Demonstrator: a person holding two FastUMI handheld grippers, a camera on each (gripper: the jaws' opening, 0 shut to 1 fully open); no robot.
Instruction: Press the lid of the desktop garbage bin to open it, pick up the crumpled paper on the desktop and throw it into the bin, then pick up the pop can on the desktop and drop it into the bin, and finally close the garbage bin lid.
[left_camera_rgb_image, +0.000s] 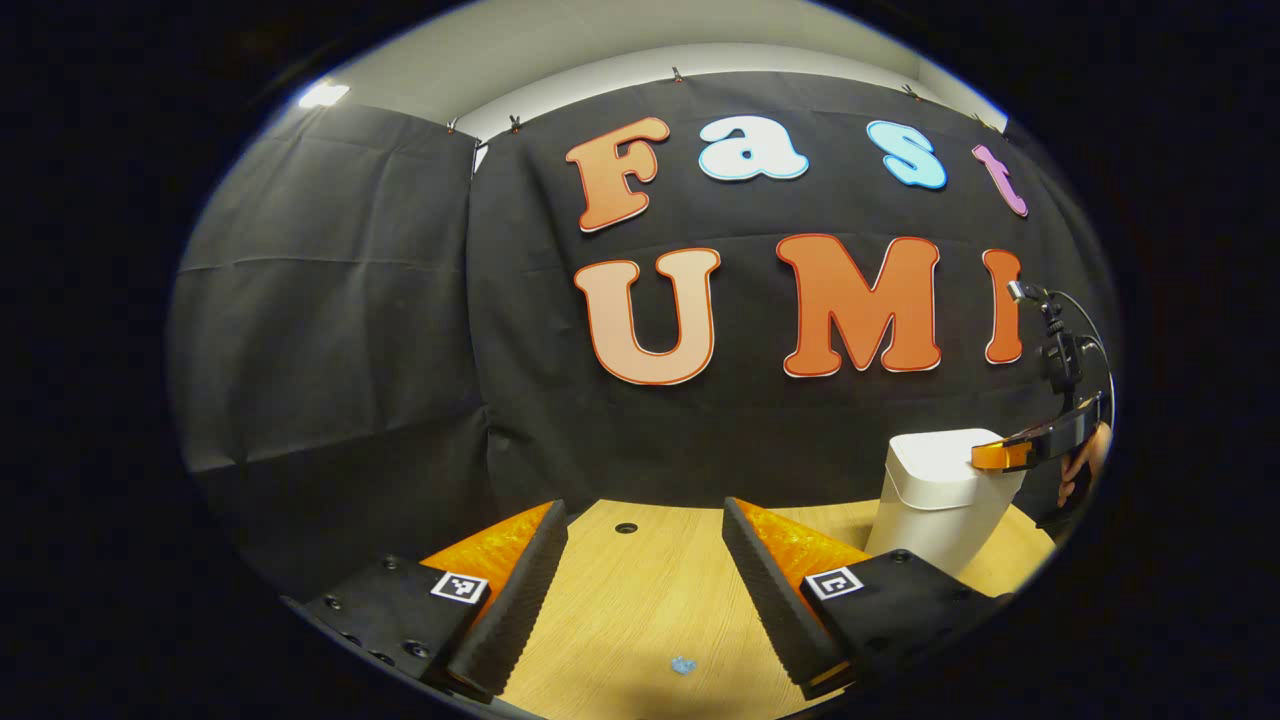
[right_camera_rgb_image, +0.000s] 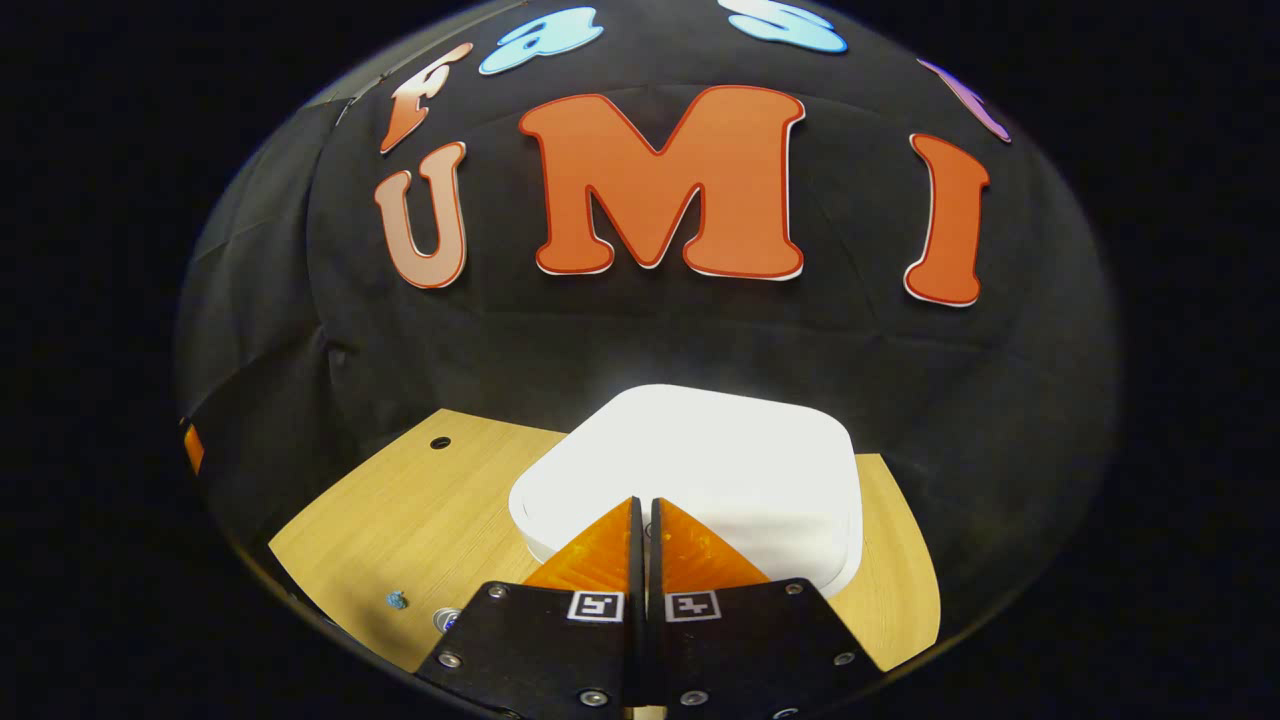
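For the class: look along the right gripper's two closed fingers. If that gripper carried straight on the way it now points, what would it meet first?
Most likely the bin lid: the right gripper, fingers together, points down onto the white bin's closed top. Whether the tips already touch it is unclear.

left gripper view: low over table (left_camera_rgb_image: 640, 600), facing wall | right gripper view: close above bin (right_camera_rgb_image: 700, 470) | shared: bin, table
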